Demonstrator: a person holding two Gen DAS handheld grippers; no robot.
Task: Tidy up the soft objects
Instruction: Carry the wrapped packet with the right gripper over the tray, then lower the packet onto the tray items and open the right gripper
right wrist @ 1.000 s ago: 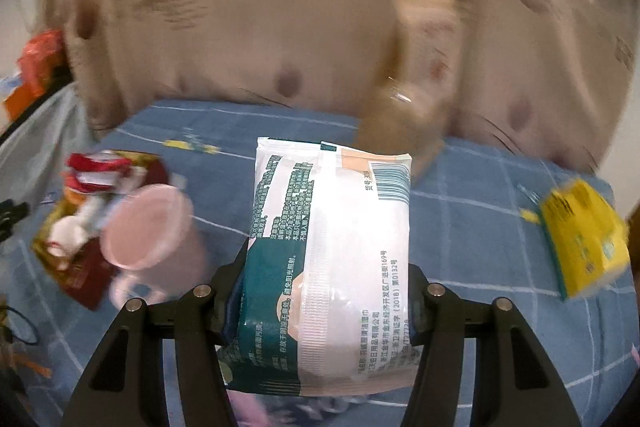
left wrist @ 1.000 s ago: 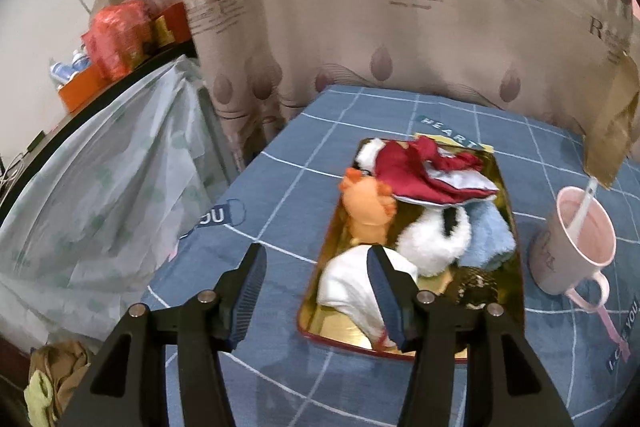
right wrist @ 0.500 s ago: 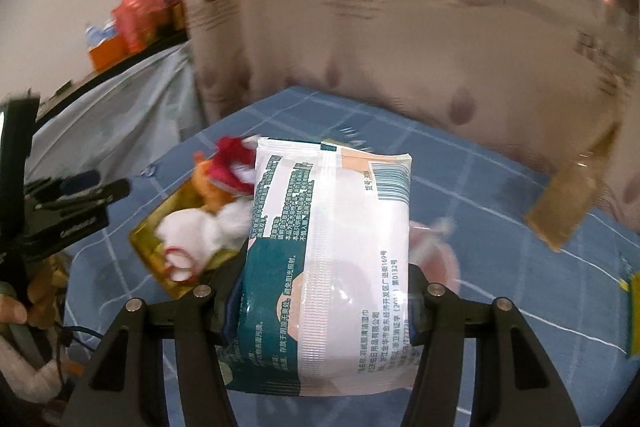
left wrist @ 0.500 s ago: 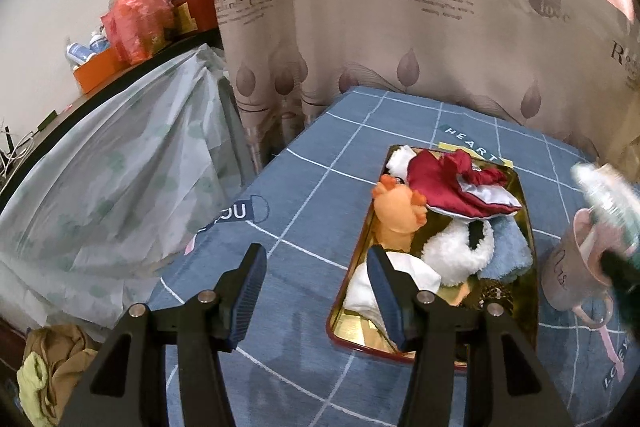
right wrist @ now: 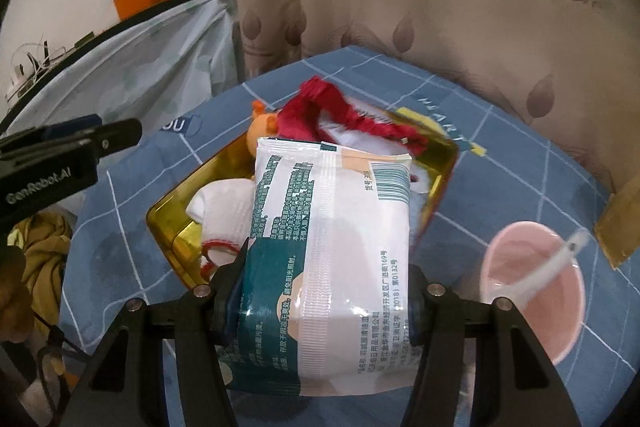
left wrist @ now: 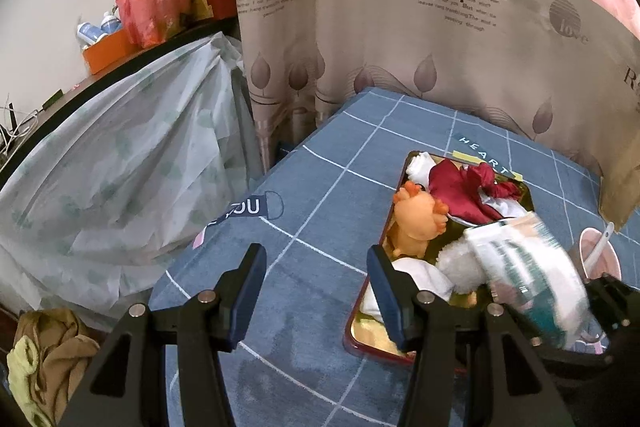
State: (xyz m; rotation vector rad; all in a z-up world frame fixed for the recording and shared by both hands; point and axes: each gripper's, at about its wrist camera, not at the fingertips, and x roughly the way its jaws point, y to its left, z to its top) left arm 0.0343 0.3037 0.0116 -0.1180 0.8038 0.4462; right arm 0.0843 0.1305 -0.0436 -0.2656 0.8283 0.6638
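Since the earlier frame, the pack (right wrist: 332,259) has been carried across the surface (left wrist: 320,211), from beside the yellow packet over to the gold tray (right wrist: 172,211). It is now seen in the left wrist view too, blurred, above the near right part of the tray (left wrist: 394,211).

The pack is white and teal, with a barcode near its top. It is squeezed between the two fingers of the right hand-held gripper (right wrist: 326,293), which are closed on its lower half. It is held above the tray and is not seen to rest on anything.

The left hand-held gripper (left wrist: 316,287) is open, and nothing is held between its fingers. It is pointed down at the blue checked cloth, just left of the tray. In the right wrist view it is seen at the left edge (right wrist: 68,151).

Soft things are piled in the tray: an orange toy (left wrist: 418,223), a red cloth (left wrist: 456,191), a white fluffy toy (left wrist: 460,265) and a white folded cloth (right wrist: 224,211). The tray sits flat on the surface.

A pink cup (right wrist: 532,287) with a white spoon (right wrist: 556,263) in it stands on the surface to the right of the tray, near it but not touching it. A curtain (left wrist: 400,47) with leaf prints hangs behind the surface.
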